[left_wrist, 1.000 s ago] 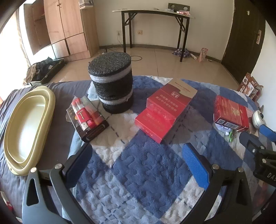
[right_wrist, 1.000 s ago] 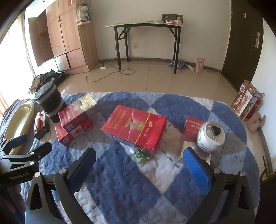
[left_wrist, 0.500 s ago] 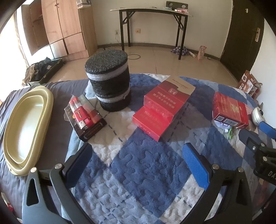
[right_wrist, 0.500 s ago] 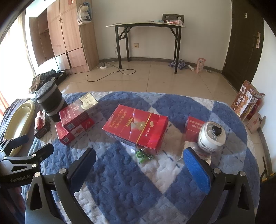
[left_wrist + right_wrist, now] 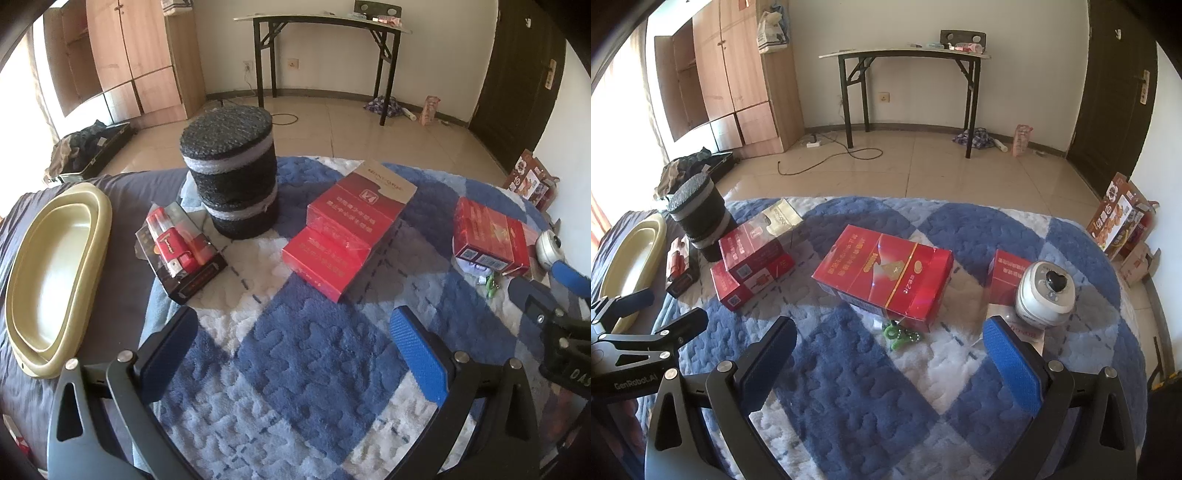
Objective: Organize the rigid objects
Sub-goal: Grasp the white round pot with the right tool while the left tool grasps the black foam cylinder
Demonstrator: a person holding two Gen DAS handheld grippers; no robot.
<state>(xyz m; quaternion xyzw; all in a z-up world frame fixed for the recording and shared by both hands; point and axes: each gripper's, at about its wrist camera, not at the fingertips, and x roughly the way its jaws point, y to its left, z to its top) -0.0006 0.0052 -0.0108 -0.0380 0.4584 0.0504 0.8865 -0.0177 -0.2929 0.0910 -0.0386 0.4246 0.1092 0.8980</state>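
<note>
Green trinket (image 5: 900,334) half under red carton (image 5: 882,275), shape unclear.

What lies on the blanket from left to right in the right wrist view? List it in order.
Cream tray → black foam cylinder → stacked red boxes → large red carton → white round device.

Left gripper (image 5: 295,354), right gripper (image 5: 888,358): jaws wide apart.
</note>
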